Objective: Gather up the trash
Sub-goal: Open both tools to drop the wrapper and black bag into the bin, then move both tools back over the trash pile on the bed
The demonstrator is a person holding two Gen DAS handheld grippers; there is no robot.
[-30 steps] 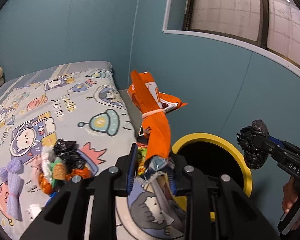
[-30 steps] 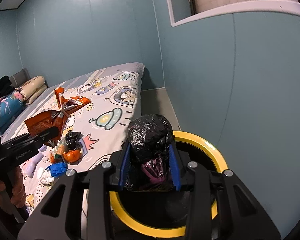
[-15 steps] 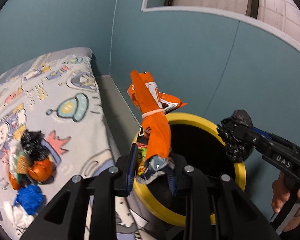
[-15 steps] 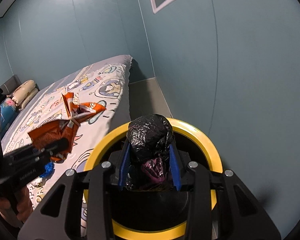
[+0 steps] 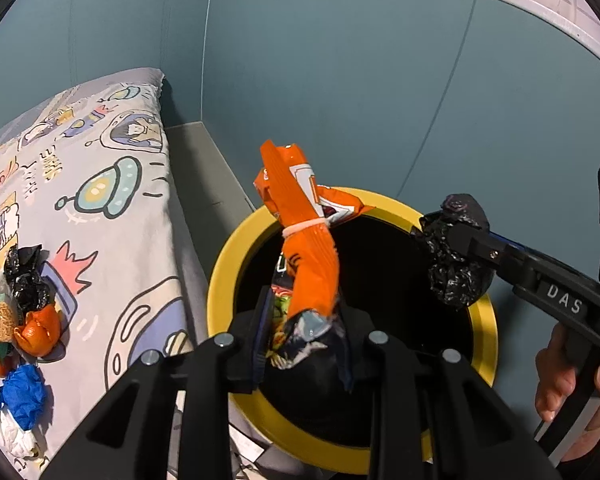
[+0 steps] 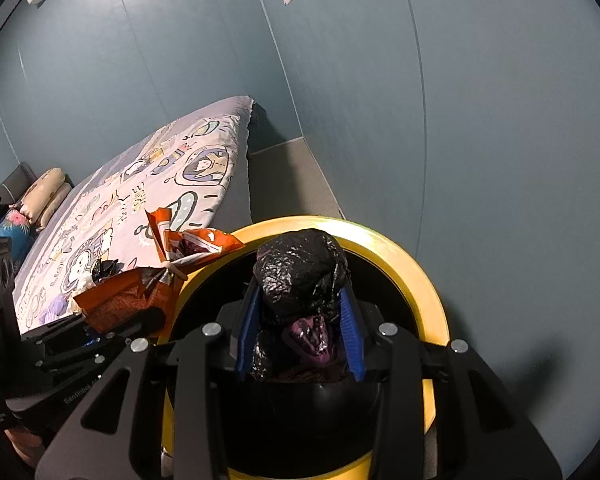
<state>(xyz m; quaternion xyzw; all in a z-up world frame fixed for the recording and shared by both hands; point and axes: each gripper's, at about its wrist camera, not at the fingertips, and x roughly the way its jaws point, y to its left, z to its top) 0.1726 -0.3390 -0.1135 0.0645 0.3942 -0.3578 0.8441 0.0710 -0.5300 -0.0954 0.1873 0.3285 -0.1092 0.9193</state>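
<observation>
Both my grippers, swung from bed (image 5: 112, 184) to over bin (image 5: 236, 256), are clamping tight: L (image 5: 304, 332) on wrapper (image 5: 308, 264), R (image 6: 300, 340) on black wad (image 6: 300, 276) at 3 o'clock, so drop's next.

The bin (image 5: 220, 280) mouth is seen open and dark, its yellow rim unblocked from above. It is hemmed by the bed (image 5: 112, 240) edge on one side and the wall (image 5: 380, 80) close behind and beside. The space over the opening is shared by two loads: an orange wrapper (image 5: 308, 256) held by the left gripper (image 5: 304, 344) and a black wad (image 6: 300, 276) clamped in the right gripper (image 6: 300, 340). A narrow strip of floor (image 5: 208, 172) is left free between bed and wall.
</observation>
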